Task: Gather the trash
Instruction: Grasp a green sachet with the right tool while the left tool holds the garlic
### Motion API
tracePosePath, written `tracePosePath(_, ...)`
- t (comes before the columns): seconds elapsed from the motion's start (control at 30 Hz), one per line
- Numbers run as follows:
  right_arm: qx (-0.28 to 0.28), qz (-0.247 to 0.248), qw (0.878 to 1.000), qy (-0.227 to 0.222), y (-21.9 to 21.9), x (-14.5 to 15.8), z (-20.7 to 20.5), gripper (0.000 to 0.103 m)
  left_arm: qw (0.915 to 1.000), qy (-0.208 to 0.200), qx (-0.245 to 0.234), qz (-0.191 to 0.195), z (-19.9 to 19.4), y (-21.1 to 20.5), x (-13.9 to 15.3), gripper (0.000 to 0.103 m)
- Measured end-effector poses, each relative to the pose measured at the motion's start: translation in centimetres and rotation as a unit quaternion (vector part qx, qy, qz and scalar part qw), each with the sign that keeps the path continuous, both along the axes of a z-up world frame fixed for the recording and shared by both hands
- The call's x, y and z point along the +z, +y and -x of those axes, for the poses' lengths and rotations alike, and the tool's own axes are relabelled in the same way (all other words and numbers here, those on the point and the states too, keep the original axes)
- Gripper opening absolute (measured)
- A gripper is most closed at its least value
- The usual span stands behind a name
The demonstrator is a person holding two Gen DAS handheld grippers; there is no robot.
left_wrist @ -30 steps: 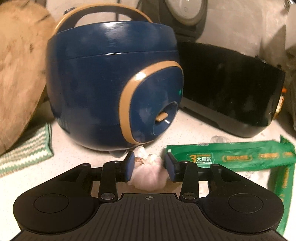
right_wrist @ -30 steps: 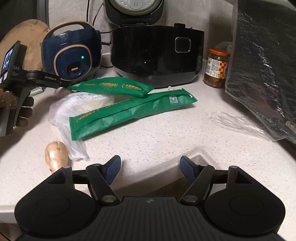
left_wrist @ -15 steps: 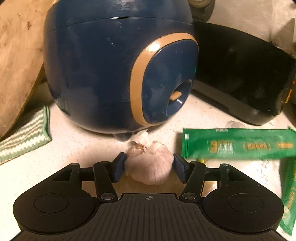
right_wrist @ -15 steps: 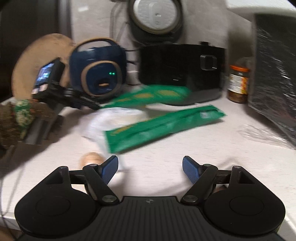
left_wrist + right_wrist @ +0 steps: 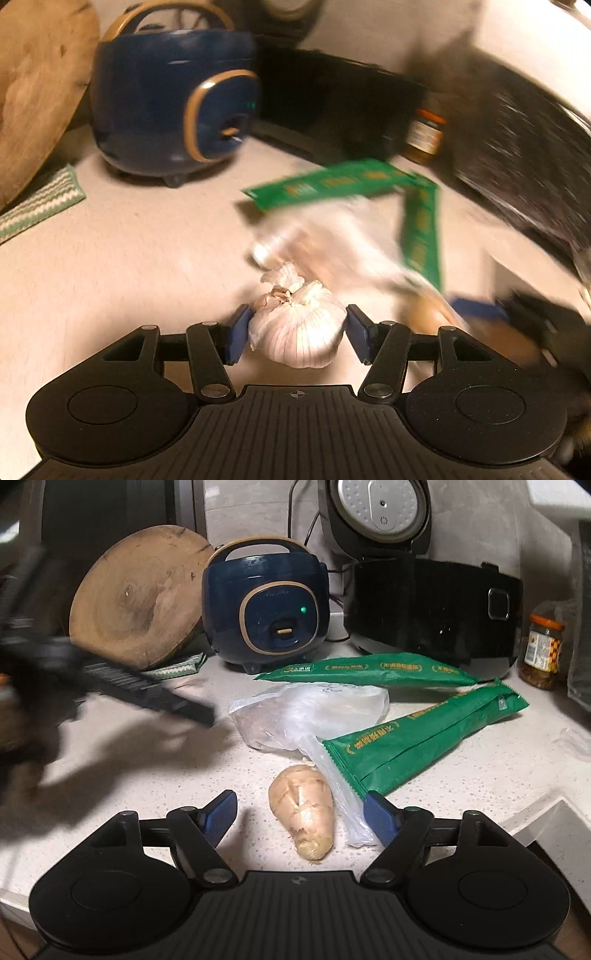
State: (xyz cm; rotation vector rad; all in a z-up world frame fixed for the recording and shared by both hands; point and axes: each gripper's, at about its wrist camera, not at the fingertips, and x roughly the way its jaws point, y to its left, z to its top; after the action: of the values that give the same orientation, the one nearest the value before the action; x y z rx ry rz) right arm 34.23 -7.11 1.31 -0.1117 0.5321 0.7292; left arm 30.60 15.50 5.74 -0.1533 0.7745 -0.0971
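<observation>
Both wrist views low over counter (image 5: 480,775), facing shared blue cooker (image 5: 170,107)

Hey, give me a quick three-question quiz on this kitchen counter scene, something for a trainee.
1. True or false: the jar has a green lid.
2. How many green packets lie on the counter?
3. What lies between the jaws of the right gripper: A garlic, B ginger, C cloth?

Key: 1 false, the lid is orange. 2 two. 3 B, the ginger; the jaws have just been closing around it but do not touch it.
</observation>
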Motion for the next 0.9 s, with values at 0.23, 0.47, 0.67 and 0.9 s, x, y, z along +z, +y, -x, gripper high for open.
tracePosePath(0.23,-0.013,-0.018,0.998,-0.055,-0.6,1.2,2.6,0.065,0.9980,-0.023,-0.040,-0.042,4.7,-2.9,0.6,0.061)
tracePosePath(0.47,-0.044,-0.026,0.997,-0.050,-0.8,3.0,2.2,0.068,0.9987,-0.005,-0.039,-0.033,4.9,-2.1,-0.3,0.061)
tracePosePath(0.67,-0.169,-0.005,0.985,0.040,0.7,4.2,-6.7,0.074,0.9990,0.000,-0.041,-0.019,4.9,-1.7,-0.8,0.061)
tracePosePath(0.9,-0.220,0.036,0.972,0.075,1.7,1.1,-14.0,0.050,0.9993,-0.004,-0.038,-0.008,5.5,-1.1,-0.7,0.061)
